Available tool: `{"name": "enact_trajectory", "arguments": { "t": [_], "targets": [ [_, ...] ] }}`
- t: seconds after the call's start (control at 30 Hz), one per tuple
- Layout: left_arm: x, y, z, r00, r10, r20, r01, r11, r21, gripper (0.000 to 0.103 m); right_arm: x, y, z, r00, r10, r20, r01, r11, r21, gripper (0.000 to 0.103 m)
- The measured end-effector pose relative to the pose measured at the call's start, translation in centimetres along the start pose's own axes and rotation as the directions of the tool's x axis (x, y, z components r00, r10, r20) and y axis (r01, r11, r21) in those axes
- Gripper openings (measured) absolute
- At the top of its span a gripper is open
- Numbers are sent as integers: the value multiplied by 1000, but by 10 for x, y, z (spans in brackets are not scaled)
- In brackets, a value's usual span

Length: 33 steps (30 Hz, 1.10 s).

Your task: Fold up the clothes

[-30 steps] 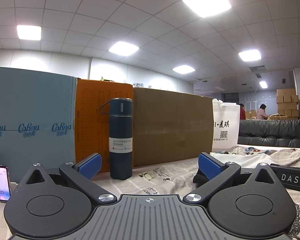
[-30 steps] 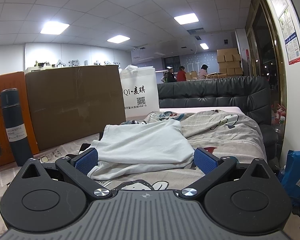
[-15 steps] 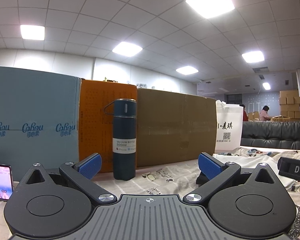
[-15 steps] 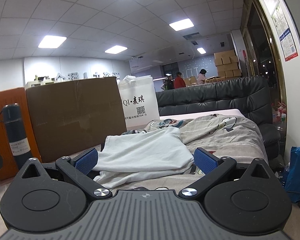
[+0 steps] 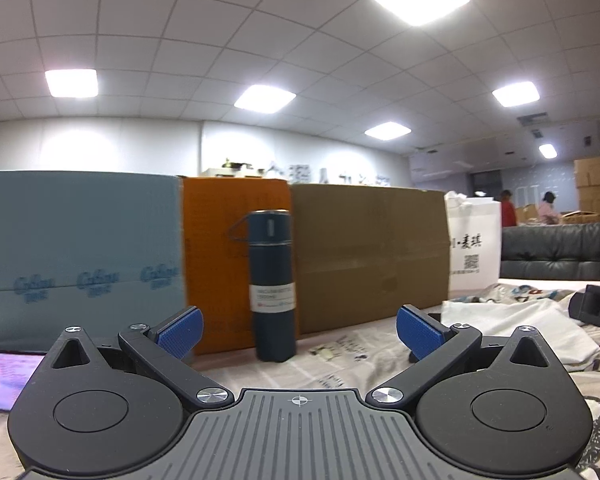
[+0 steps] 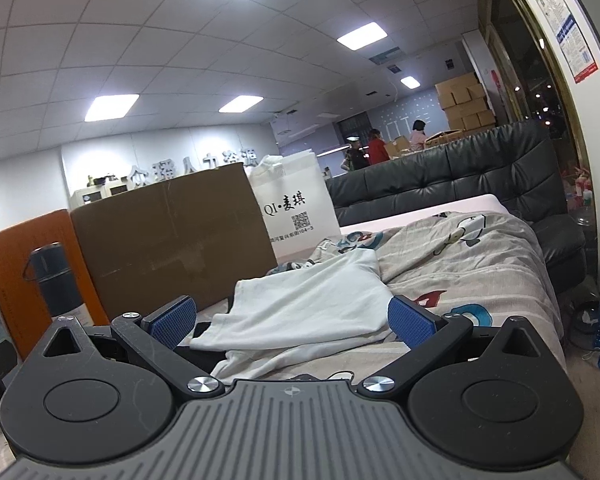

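Note:
A white garment (image 6: 308, 304) lies crumpled on the cartoon-print sheet (image 6: 468, 264), right in front of my right gripper (image 6: 292, 324). That gripper is open and empty, its blue pads (image 6: 410, 320) on either side of the garment's near edge. The garment also shows in the left wrist view (image 5: 516, 324), to the right. My left gripper (image 5: 298, 330) is open and empty, low over the sheet, facing a dark blue vacuum bottle (image 5: 271, 284).
A brown cardboard box (image 5: 368, 256), an orange box (image 5: 220, 256) and a blue-grey box (image 5: 76, 256) line the back. A white paper bag (image 6: 296, 212) stands beside them. A lit phone (image 5: 8, 380) lies left. A black sofa (image 6: 460, 176) is behind.
Both grippers tilted upward and shifted; the left view swung right so the white garment came into sight. The right gripper rolled slightly. Both stayed open.

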State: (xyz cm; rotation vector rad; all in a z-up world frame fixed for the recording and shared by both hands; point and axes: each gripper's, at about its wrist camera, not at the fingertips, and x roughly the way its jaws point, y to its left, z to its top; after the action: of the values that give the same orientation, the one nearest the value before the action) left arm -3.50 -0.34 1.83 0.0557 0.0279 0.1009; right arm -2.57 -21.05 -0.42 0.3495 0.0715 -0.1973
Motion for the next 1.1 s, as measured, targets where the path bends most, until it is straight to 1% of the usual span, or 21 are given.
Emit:
{"name": "enact_trajectory", "arguments": {
  "t": [0.17, 0.27, 0.33, 0.37, 0.4, 0.47, 0.53, 0.57, 0.6, 0.67, 0.73, 0.83, 0.87, 0.93, 0.97, 1.0, 1.07, 1.1],
  "targets": [
    [-36, 21, 7, 999, 47, -4, -47, 998, -32, 103, -27, 7, 10, 995, 102, 1, -102, 995, 1, 103],
    [-64, 40, 15, 995, 100, 16, -100, 994, -40, 103, -51, 19, 15, 979, 204, 18, -203, 979, -21, 103],
    [-85, 59, 20, 992, 120, 30, -119, 991, -55, 103, -69, 32, 17, 959, 284, 19, -283, 958, -45, 103],
    [-96, 69, 22, 991, 129, 36, -126, 990, -65, 103, -77, 39, 16, 944, 329, 11, -327, 943, -58, 103],
    [-106, 80, 24, 990, 136, 39, -133, 988, -78, 103, -86, 47, 16, 928, 373, 2, -372, 926, -70, 103],
    [-127, 104, 27, 988, 149, 40, -144, 984, -106, 103, -103, 65, 14, 883, 468, -25, -468, 879, -92, 103],
    [-150, 127, 31, 980, 187, 68, -179, 977, -117, 103, -121, 88, 12, 828, 558, -55, -560, 819, -126, 103],
    [-161, 139, 33, 971, 220, 90, -210, 972, -110, 103, -130, 100, 11, 796, 602, -70, -605, 783, -142, 103],
    [-172, 151, 36, 958, 260, 117, -248, 963, -105, 103, -138, 113, 10, 762, 643, -85, -647, 746, -158, 103],
    [-195, 178, 42, 920, 350, 175, -334, 936, -115, 103, -157, 142, 7, 687, 717, -113, -723, 663, -193, 103],
    [-219, 208, 50, 873, 435, 219, -412, 899, -146, 103, -176, 171, 4, 603, 784, -146, -792, 567, -226, 103],
    [-255, 258, 63, 799, 547, 250, -507, 837, -207, 103, -200, 216, -4, 467, 855, -224, -877, 417, -238, 103],
    [-265, 276, 64, 780, 573, 249, -521, 817, -248, 103, -207, 231, -7, 419, 874, -246, -900, 364, -240, 103],
    [-283, 313, 62, 754, 615, 232, -518, 774, -364, 103, -221, 258, -13, 328, 903, -278, -934, 264, -242, 103],
    [-292, 332, 61, 741, 634, 221, -514, 748, -420, 103, -230, 271, -17, 291, 911, -294, -943, 221, -248, 103],
    [-301, 350, 59, 728, 653, 209, -508, 719, -474, 103, -239, 284, -22, 260, 915, -308, -950, 185, -252, 103],
    [-319, 388, 57, 703, 688, 180, -491, 653, -577, 103, -253, 306, -31, 210, 919, -333, -958, 126, -258, 103],
    [-326, 404, 51, 686, 709, 163, -482, 611, -628, 103, -263, 316, -36, 184, 919, -349, -961, 93, -262, 103]
  ]
}}
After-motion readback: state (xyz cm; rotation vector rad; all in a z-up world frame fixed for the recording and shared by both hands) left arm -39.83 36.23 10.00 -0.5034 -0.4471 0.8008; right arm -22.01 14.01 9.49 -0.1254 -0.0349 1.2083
